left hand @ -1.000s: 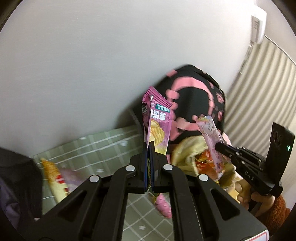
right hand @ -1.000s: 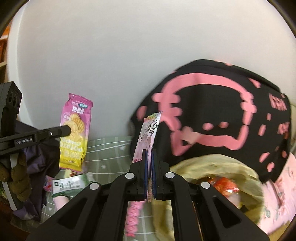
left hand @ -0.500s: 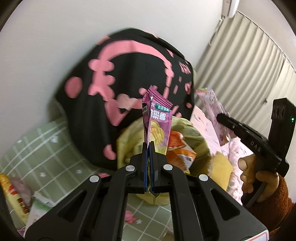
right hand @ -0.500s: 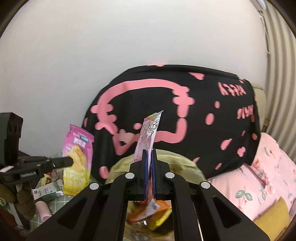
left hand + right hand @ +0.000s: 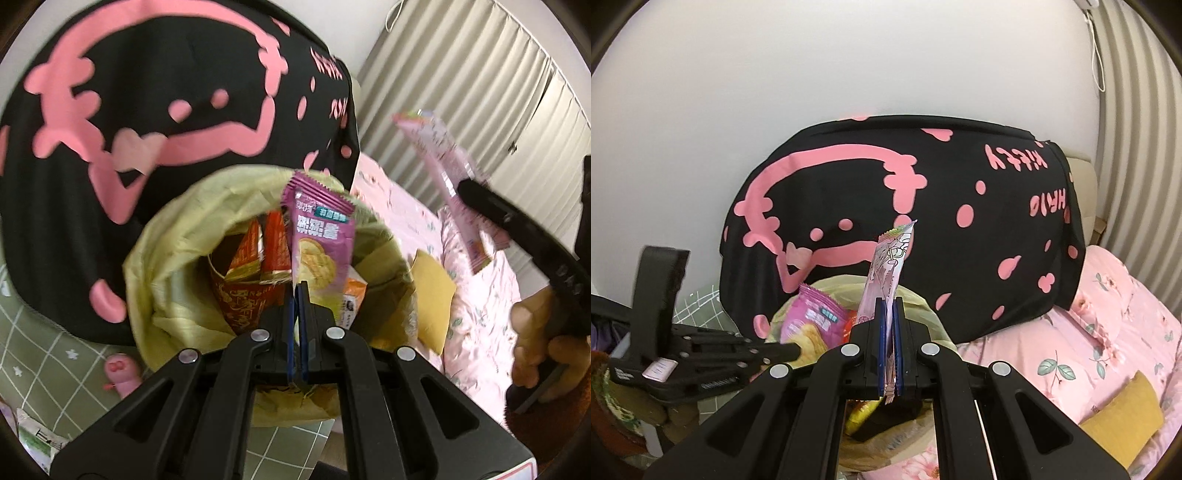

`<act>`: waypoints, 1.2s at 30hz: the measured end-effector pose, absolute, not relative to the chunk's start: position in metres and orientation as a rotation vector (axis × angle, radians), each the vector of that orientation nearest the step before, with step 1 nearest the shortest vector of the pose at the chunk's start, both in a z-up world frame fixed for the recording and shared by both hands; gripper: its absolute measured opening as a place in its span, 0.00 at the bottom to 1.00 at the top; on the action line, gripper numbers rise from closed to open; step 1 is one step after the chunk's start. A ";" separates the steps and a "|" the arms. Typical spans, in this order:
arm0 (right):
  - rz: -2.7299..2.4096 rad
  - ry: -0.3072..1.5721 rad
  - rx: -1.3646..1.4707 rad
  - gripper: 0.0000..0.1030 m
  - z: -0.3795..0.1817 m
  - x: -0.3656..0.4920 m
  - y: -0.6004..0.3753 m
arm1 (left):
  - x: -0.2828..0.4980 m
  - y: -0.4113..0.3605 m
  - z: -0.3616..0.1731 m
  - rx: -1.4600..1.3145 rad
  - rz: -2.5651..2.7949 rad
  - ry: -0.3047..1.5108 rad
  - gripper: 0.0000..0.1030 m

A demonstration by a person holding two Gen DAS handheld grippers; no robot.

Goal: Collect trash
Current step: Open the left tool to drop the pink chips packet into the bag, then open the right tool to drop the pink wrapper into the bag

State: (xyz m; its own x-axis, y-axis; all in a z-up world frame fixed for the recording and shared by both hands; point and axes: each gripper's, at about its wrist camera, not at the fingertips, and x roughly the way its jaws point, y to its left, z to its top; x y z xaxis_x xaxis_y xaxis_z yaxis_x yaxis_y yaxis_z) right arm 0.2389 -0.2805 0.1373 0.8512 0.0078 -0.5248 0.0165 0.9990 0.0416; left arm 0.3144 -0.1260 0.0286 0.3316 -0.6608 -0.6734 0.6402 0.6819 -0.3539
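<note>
Both grippers clamp snack wrappers at a bin lined with a yellow-green bag.

The left gripper (image 5: 295,291), low centre of its view, is closed on a purple crinkle-edged biscuit wrapper (image 5: 321,236) standing up from its jaws, directly over the open yellow-green plastic bin liner (image 5: 173,251) holding red packets (image 5: 258,254). The right gripper (image 5: 889,306) pinches a pale pink slim wrapper (image 5: 886,266), upright, just beside the liner's rim, before a black-and-pink cushion (image 5: 960,221).

You have two grippers, left gripper (image 5: 295,291) and right gripper (image 5: 889,306), each clamping one wrapper: purple wrapper (image 5: 321,236), pink wrapper (image 5: 890,258). One lined bin (image 5: 177,236).
</note>
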 end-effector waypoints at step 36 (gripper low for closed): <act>0.005 0.766 0.032 0.06 0.053 0.279 -0.266 | 0.294 -0.032 0.040 -0.128 -0.644 0.856 0.34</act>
State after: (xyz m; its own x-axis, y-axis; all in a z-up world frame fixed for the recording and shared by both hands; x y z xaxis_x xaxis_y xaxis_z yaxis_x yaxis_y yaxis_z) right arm 0.2794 -0.2660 0.0530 0.7204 0.0164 -0.6934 0.0068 0.9995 0.0308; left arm 0.2945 -0.0318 0.0399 0.4795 -0.5761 -0.6620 0.4764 0.8044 -0.3549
